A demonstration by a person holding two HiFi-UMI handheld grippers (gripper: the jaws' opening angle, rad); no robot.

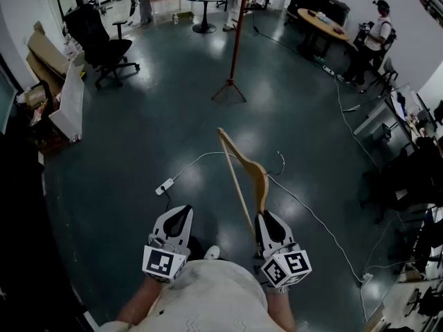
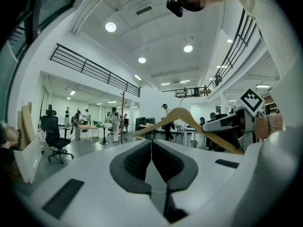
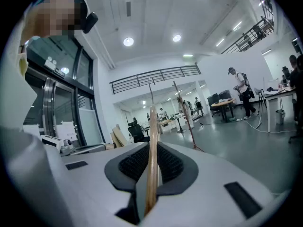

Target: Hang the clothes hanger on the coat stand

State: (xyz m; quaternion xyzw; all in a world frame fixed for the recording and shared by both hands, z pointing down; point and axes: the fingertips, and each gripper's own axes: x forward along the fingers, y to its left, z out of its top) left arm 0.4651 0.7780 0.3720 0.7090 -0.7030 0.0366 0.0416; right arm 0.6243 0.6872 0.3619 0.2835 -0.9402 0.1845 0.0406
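Gripping the wooden hanger low on 1 of its arms, the right gripper had both jaws pressed tight on the wood. In the right gripper view we saw that arm as a thin edge rising straight up between the 2 dark pads. From the head view the hanger stood out ahead of that gripper, in the air above the dark floor, with its thin metal hook at the far side. The left gripper was level with the right one and just beside it. Its jaws met in a fine line with nothing between them, and we saw the hanger off to its right.

We found the coat stand, a red-brown pole on splayed feet, upright and well apart from the hanger, farther ahead on the floor. A white power strip and its cable lay on the floor near the grippers, and a black office chair stood off to the left.
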